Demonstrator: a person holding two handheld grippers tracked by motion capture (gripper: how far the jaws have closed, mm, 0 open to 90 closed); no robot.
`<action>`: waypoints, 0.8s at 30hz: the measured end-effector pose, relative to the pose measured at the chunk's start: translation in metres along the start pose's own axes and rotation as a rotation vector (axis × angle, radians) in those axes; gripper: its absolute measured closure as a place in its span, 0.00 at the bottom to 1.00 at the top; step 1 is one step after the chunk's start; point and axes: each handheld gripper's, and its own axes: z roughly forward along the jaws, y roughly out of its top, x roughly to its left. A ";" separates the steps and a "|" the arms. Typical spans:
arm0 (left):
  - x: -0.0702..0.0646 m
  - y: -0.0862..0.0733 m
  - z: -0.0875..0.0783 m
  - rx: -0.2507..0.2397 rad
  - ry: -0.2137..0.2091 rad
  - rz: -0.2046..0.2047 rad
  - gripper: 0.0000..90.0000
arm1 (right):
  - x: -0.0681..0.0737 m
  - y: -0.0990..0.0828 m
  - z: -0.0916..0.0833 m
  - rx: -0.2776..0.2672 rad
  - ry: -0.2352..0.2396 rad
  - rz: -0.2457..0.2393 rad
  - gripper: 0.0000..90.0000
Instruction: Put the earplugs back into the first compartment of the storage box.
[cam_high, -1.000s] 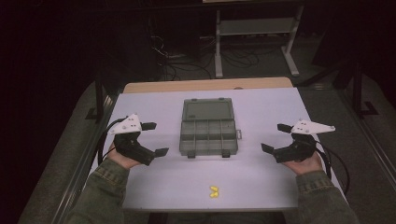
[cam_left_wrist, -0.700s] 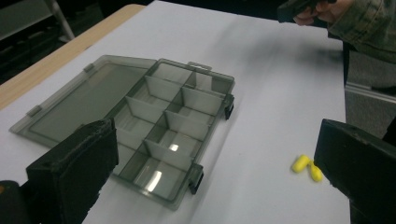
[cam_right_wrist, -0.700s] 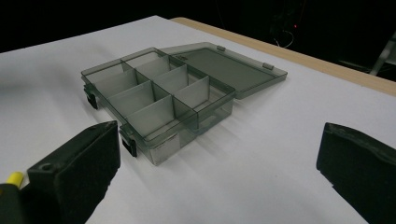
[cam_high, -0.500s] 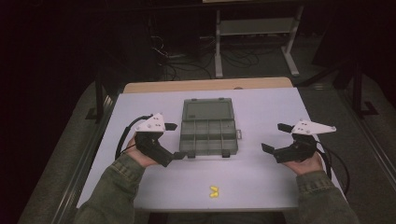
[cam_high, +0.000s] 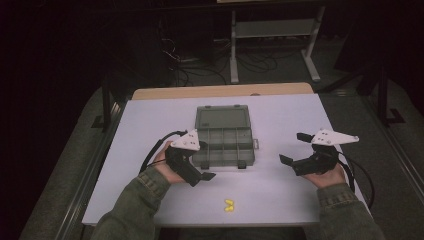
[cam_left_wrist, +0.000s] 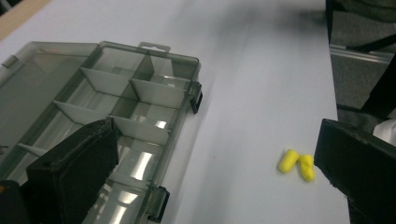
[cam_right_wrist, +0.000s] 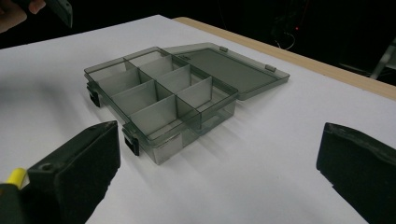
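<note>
My left hand-held gripper (cam_high: 200, 172) hangs with its jaws wide apart and empty, just beside the front left corner of the open box (cam_high: 223, 142). The two yellow earplugs (cam_left_wrist: 297, 164) lie together on the table (cam_high: 280, 190) near it. My right hand-held gripper (cam_high: 292, 150) is also spread open, well apart from the box.

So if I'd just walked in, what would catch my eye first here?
Probably the smoky grey compartment box lying open in the middle of the white table, its lid folded back flat and its cells looking empty. Next, the two bright yellow earplugs near the front edge. A hand-held black claw sits on each side, the left claw open beside the box, the right claw open farther off.
</note>
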 end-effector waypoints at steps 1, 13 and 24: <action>0.000 0.000 0.003 0.008 -0.005 0.000 0.00 | 0.000 0.000 0.000 0.001 -0.001 -0.001 0.00; -0.011 0.001 0.038 0.101 -0.066 0.050 0.00 | 0.000 0.000 0.000 0.004 -0.004 -0.010 0.00; -0.023 -0.003 0.068 0.220 -0.135 0.100 0.07 | 0.002 0.000 0.001 0.008 -0.003 -0.015 0.00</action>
